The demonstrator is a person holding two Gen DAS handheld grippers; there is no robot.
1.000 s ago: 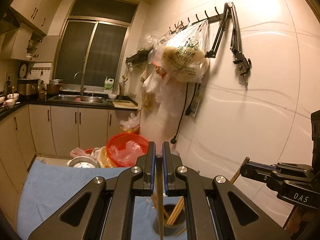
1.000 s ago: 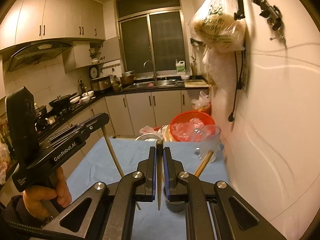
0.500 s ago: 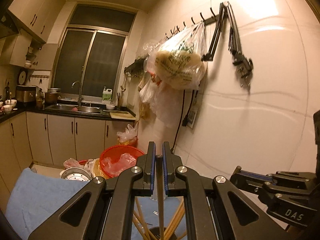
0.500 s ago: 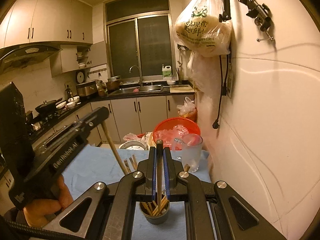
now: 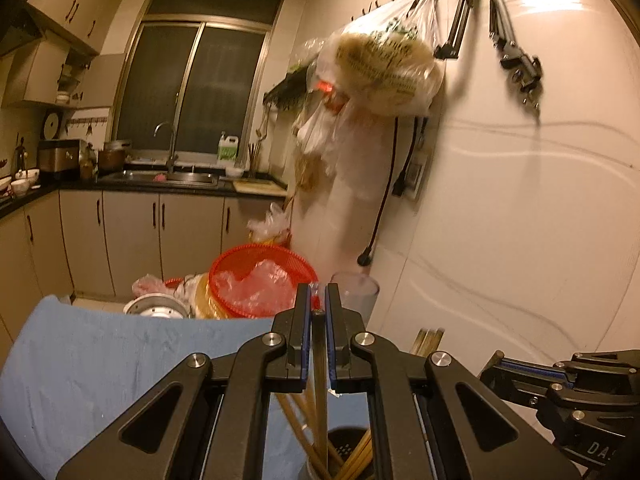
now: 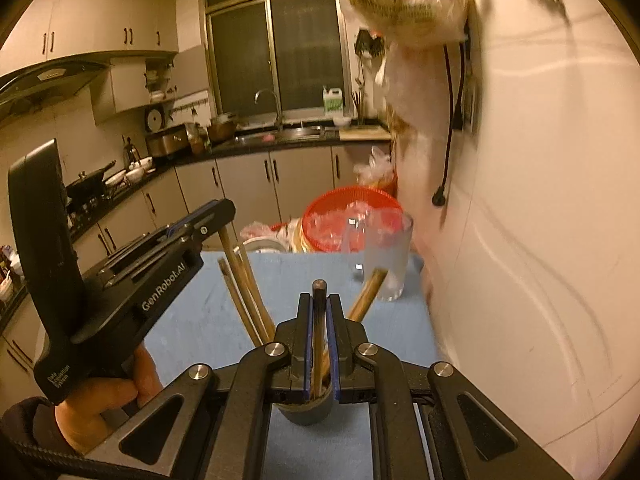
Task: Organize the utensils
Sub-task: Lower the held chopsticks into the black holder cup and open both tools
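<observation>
- Kitchen, warm dim light; blue cloth covers the table, white wall along its right side.
- Dark round utensil cup stands on the cloth near the wall, with several wooden chopsticks fanning out of it.
- Left gripper: jaws closed on a single chopstick, pinched near its top end. The stick runs down between the jaws to the cup, its lower end in among the others there.
- In the right wrist view the left gripper comes in from the left, tilted, a chopstick hanging from its tip down toward the cup; bare hand on the handle.
- Right gripper: jaws closed on another chopstick, dark top end poking just above the pads. The stick runs down into the cup directly below.
- Right gripper shows at the lower right edge of the left view, close to the wall; jaw state not readable from there.
- Frosted glass pitcher on the far end of the cloth, beside the wall.
- Red mesh basket with plastic bags in it sits beyond the table edge; metal bowl next to it.
- Plastic bag hangs from wall hooks above; sink and cabinets along the back under the window.
</observation>
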